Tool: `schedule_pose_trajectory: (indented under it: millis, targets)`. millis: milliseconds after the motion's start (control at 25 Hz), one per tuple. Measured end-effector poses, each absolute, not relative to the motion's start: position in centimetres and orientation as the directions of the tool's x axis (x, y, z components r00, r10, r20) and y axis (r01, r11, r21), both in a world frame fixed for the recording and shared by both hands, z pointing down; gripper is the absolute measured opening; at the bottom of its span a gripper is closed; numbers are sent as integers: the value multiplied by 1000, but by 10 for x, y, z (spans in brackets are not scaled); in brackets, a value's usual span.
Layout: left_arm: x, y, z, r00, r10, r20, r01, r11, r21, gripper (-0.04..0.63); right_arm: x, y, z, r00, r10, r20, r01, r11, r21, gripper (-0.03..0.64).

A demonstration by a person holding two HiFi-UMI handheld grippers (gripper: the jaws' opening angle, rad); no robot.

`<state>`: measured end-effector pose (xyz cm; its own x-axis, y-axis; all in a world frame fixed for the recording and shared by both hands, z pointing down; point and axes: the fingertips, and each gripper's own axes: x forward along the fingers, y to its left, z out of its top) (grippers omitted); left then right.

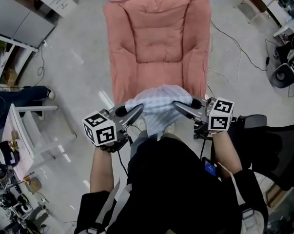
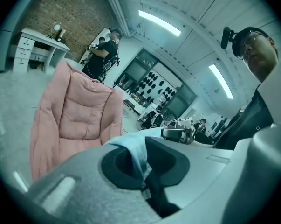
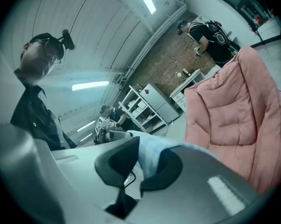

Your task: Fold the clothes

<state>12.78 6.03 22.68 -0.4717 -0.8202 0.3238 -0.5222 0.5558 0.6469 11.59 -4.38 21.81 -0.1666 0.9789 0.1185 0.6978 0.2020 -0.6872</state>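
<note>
Clamped on the checked cloth [image 1: 159, 115] with left hand-held gripper [image 1: 139, 109] and right hand-held gripper [image 1: 176, 104]: likely light, limp, best held by corners.

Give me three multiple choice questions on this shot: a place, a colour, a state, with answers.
1. Where is the checked cloth?
A. Held up at the padded chair's near end.
B. Flat on the floor.
C. Draped over the chair's top edge.

2. What colour is the padded chair?
A. Green.
B. Pink.
C. Black.

3. How are the left gripper and right gripper?
A. Both open, empty.
B. One open.
C. Both shut on the cloth.

Answers: 1 A, the head view shows it held there; 2 B, its cushions are pink; 3 C, each gripper view shows cloth pinched in the jaws.
</note>
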Motion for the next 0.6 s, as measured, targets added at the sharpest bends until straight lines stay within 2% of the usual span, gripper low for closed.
schedule_pose_trajectory:
  millis: [360,600]
  targets:
    - [209,60,264,-454,-817,355,-467,558,686,31,199,-44,258,-105,988,115,611,155,-776,14]
    - [254,83,297,-433,-840,326,-433,511,742,31,240,-20,289,-110,973,204,576,229,-785,14]
